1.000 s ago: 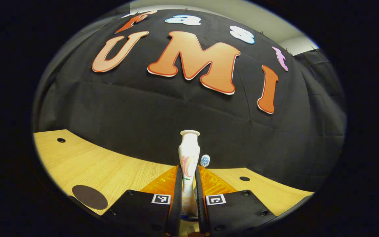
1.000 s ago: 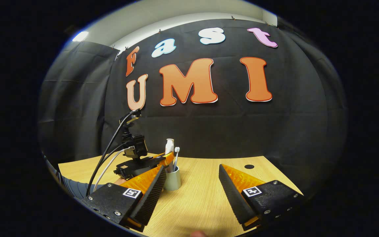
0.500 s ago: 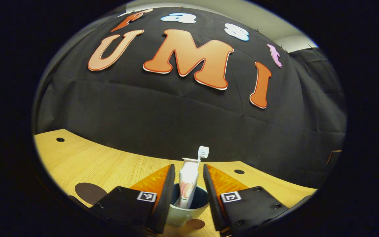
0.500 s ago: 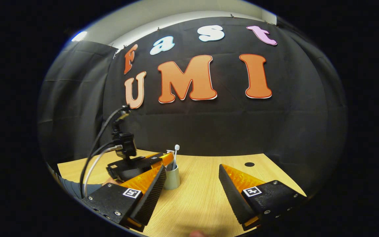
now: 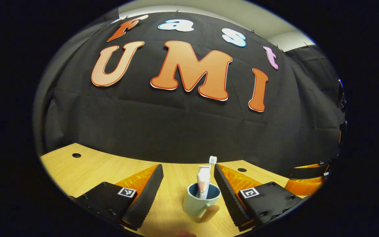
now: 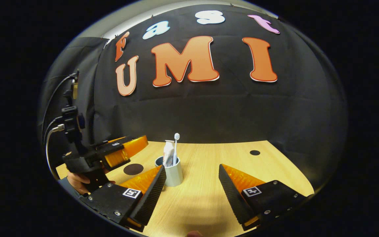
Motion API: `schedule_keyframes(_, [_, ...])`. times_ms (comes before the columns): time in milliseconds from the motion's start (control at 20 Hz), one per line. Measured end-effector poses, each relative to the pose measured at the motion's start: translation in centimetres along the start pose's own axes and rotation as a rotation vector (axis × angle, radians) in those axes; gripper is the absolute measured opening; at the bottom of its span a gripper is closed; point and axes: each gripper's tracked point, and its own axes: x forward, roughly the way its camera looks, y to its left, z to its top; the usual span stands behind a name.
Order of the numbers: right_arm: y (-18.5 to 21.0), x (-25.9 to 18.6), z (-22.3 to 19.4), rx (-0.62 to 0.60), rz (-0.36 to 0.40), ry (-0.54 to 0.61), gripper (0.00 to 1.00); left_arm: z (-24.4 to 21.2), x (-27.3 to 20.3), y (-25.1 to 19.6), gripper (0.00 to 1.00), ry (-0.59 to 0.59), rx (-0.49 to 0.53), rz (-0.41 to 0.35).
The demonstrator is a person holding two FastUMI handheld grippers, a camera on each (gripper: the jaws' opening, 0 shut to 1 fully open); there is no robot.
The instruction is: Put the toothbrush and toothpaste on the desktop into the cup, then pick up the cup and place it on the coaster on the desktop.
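Left tool (image 6: pixel 123 152): held by a hand (image 6: pixel 77 181) at the bench's left side, fingers wide apart, empty. Coaster (image 6: pixel 133 169): dark disc flat on the wooden bench (image 6: pixel 209 184), just left of the cup, apart from it. Cup (image 6: pixel 173 174): upright on the bench, holding toothpaste (image 6: pixel 167 153) and toothbrush (image 6: pixel 176 148), bristles up. Right tool (image 6: pixel 192 194): fingers spread wide, empty, near the cup
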Motion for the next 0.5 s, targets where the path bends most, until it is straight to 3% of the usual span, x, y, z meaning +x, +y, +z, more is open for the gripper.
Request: schedule_keyframes(500, [5.4,7.0,-3.0,0.039,-0.013,0.274,0.96,0.5,-8.5,8.6,0.99,0.000,0.051,0.115])
